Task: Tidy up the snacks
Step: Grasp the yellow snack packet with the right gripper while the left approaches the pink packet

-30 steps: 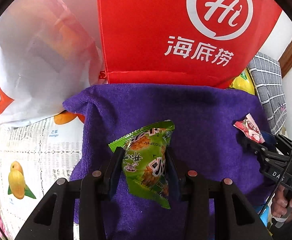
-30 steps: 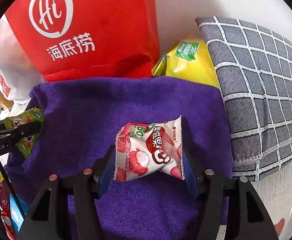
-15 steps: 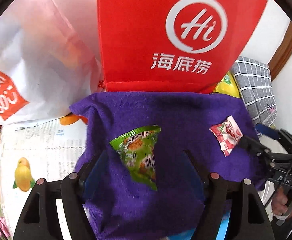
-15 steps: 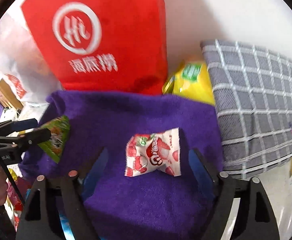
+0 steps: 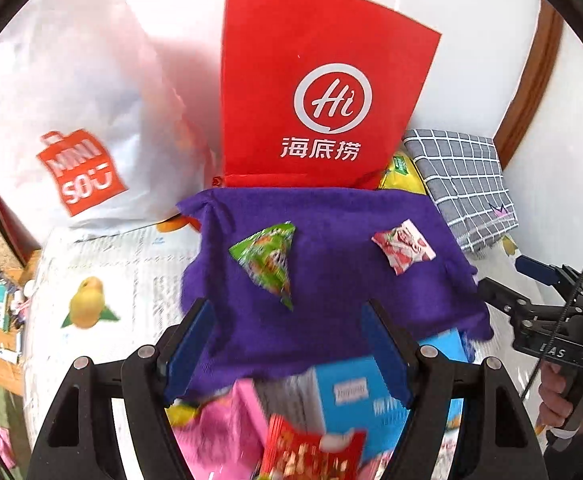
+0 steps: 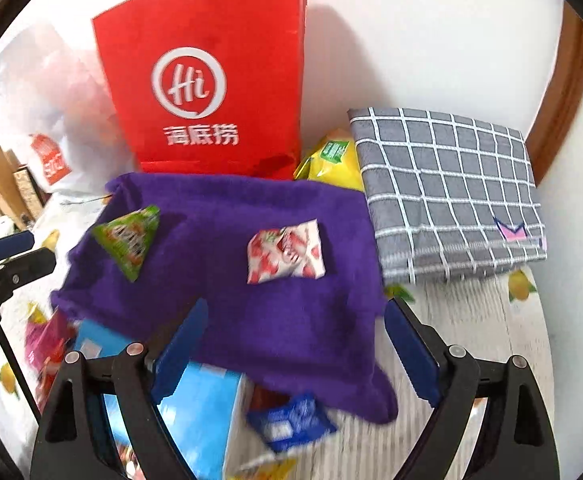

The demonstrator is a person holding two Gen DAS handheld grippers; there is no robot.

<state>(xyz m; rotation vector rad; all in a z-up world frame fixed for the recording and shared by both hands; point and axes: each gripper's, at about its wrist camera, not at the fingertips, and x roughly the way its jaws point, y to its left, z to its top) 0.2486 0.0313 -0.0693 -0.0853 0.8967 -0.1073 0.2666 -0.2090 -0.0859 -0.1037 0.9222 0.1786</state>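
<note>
Left wrist view: left gripper (image 5: 287, 344) spread wide, holding nothing; green pack (image 5: 267, 258) lies on the purple towel (image 5: 331, 300) at 12 o'clock, apart from the red-white pack (image 5: 403, 246) at 2; next pick should probably come from the pile (image 5: 311, 420) at 6, approached squarely.

Right wrist view: right gripper (image 6: 299, 354) likewise spread, empty; red bag (image 6: 207, 80) stands at 11, contents hidden.

Bright even light, fisheye warp, blurred foreground
</note>
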